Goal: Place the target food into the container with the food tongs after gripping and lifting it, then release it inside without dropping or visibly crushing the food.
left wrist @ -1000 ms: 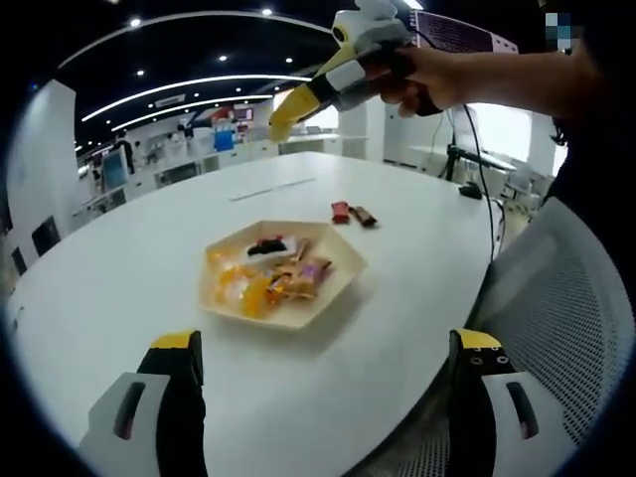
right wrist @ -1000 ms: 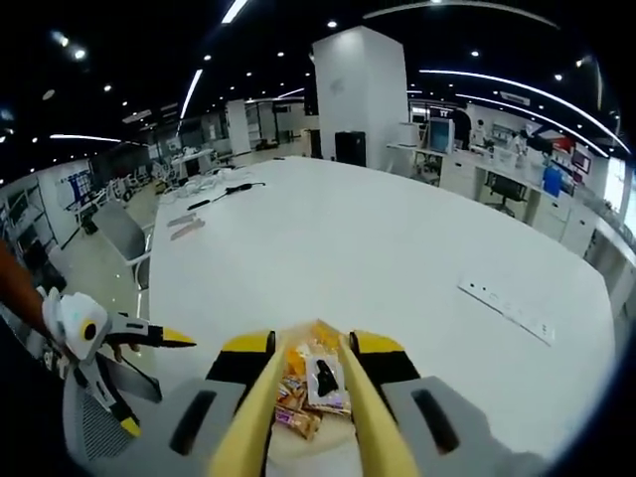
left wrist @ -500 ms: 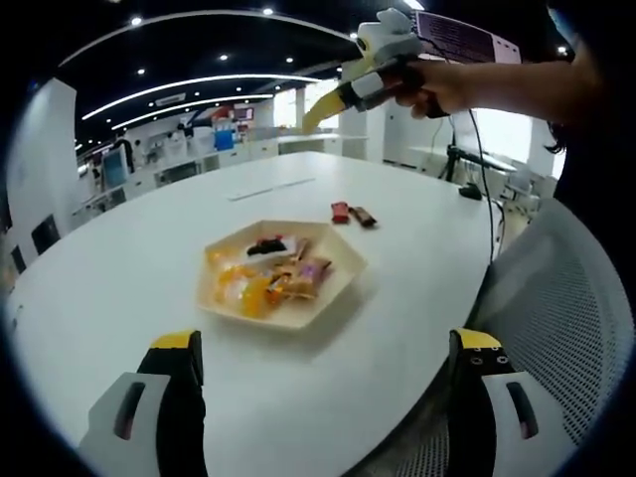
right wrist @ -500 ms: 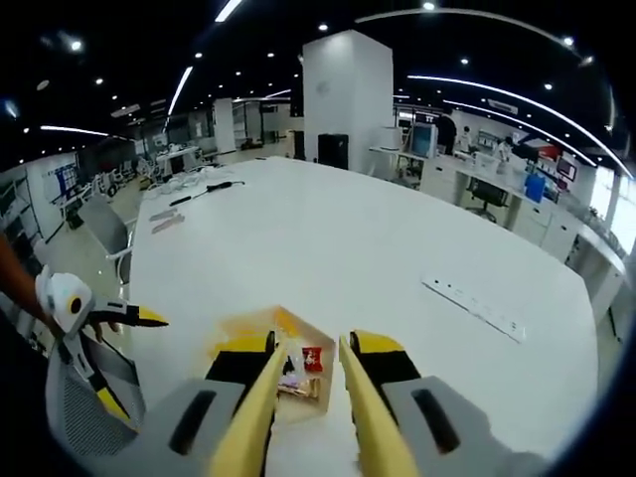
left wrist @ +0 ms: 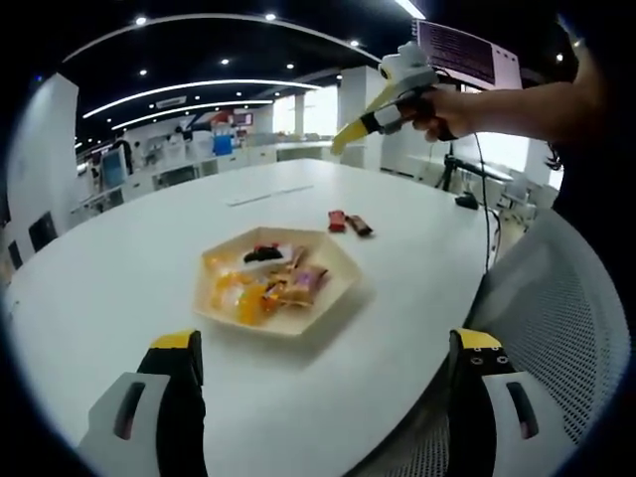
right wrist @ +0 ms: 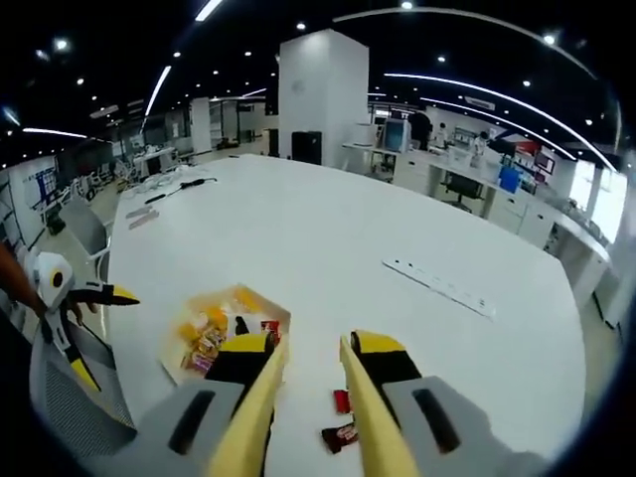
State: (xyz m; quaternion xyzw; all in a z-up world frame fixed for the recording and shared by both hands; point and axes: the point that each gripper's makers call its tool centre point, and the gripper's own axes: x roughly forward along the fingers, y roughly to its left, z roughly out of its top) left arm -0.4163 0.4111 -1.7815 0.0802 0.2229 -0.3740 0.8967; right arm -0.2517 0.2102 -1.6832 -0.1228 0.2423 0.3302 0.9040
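Hexagonal tray (left wrist: 338, 260) of wrapped snacks (left wrist: 268, 283) near table (left wrist: 119, 268) edge, two snack bars (left wrist: 348, 222) just beyond on bare tabletop, right gripper (left wrist: 348, 134) raised above, yellow tongs (right wrist: 308, 417) parted, empty, left gripper (left wrist: 323, 363) spread wide.

You are working under rows of ceiling spots and long strip lights, so the white table (left wrist: 119, 268) reads bright and even, with mild glare on its far end. The tray (left wrist: 343, 283) throws a soft shadow toward its near side. Behind the table, a window blows out to white. Fisheye bending curves the table's edges, and detail softens toward them.
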